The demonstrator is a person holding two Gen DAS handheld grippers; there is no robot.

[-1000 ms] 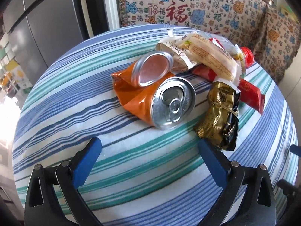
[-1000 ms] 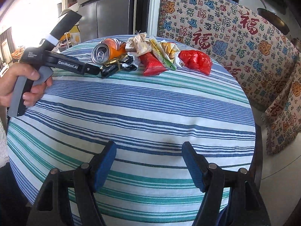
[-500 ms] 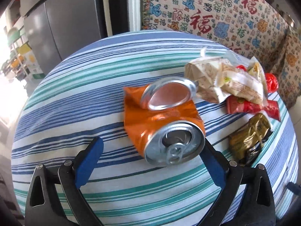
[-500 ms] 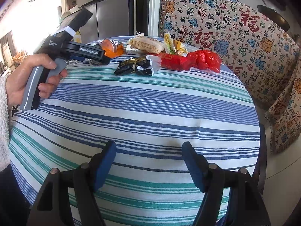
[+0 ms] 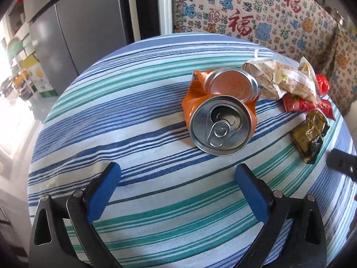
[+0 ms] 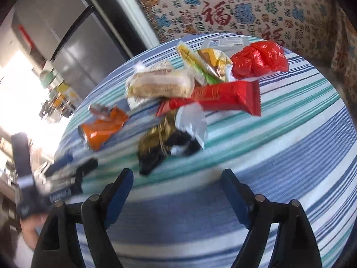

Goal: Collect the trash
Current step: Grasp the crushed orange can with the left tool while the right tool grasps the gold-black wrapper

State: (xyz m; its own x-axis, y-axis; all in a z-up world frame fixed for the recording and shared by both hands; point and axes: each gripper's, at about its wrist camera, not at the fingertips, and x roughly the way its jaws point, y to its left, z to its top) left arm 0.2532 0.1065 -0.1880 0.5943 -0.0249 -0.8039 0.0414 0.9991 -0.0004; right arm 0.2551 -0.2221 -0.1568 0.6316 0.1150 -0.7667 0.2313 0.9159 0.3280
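Observation:
A crushed orange can (image 5: 219, 124) lies on the striped table (image 5: 111, 122), just ahead of my left gripper (image 5: 178, 172), which is open and empty. My right gripper (image 6: 177, 176) has its jaws opening with nothing between them. Just beyond it lies a gold and black wrapper (image 6: 156, 147). Behind that are a red wrapper (image 6: 225, 97), a beige bread wrapper (image 6: 158, 84), a yellow-green wrapper (image 6: 194, 60) and a red plastic bag (image 6: 258, 59). The can (image 6: 101, 129) shows at the left of the right wrist view, which is blurred.
A white flat packet (image 6: 225, 42) lies at the far edge of the table. A grey fridge (image 5: 73, 33) and a patterned cloth (image 5: 256, 22) stand behind it. The left gripper's body (image 6: 64, 174) and a hand (image 6: 29, 227) are at the lower left.
My right gripper swung in toward the trash pile and rolled, and its jaws widened. My left gripper shifted sideways along the can, which now lies ahead of its gap.

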